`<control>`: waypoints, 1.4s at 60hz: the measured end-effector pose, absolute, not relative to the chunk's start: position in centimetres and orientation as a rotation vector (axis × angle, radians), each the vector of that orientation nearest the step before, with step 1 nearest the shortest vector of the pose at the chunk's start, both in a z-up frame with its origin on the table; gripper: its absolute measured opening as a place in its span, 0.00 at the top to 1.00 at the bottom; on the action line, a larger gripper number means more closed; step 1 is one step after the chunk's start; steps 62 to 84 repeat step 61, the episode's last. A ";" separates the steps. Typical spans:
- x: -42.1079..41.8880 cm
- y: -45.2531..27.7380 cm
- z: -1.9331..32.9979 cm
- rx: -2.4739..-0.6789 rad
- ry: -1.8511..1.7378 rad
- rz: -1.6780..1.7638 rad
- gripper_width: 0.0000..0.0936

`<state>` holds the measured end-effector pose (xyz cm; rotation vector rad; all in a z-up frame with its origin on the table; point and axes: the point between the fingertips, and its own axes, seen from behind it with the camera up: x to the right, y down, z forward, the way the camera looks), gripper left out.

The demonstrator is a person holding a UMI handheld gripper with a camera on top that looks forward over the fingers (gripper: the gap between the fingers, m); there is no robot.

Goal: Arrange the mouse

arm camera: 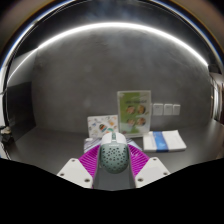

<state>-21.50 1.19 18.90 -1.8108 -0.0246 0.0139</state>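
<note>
A white mouse with a perforated, speckled shell (112, 153) sits between my gripper's (112, 162) two fingers. Both magenta pads (93, 158) press against its sides, so the gripper is shut on it. The mouse appears held just above the grey table surface (50, 150), with its front end pointing away toward the wall.
Beyond the fingers, a green and white card or box (133, 111) stands upright against the wall. A smaller printed pack (101, 125) stands beside it. A white and blue flat box (165, 141) lies to the right. Wall sockets (168, 108) sit behind.
</note>
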 end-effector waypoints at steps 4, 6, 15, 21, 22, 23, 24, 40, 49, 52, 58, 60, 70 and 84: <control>-26.0 0.3 14.9 -1.875 -0.030 0.025 0.56; -27.9 -0.3 12.5 -1.926 -0.035 0.034 0.56; -31.5 -2.4 3.2 -2.088 -0.061 0.016 0.56; -30.7 -2.5 0.3 -2.151 -0.038 -0.025 0.55; -30.8 -2.6 -0.1 -2.167 -0.039 -0.022 0.53; -30.8 -2.8 -0.6 -2.184 -0.039 -0.017 0.53; -30.9 -3.1 -1.1 -2.201 -0.044 -0.011 0.50; -29.7 -4.1 -0.8 -2.243 -0.026 -0.020 0.04; -30.8 -8.8 3.0 -2.223 -0.042 0.240 0.08; -30.3 -11.1 4.4 -2.206 -0.054 0.310 0.09; -26.4 -15.1 6.1 -2.172 -0.043 0.333 0.08; -24.6 -16.5 6.4 -2.163 -0.037 0.323 0.09; -23.6 -17.1 6.5 -2.159 -0.035 0.316 0.09; -23.6 -17.1 6.5 -2.159 -0.035 0.316 0.09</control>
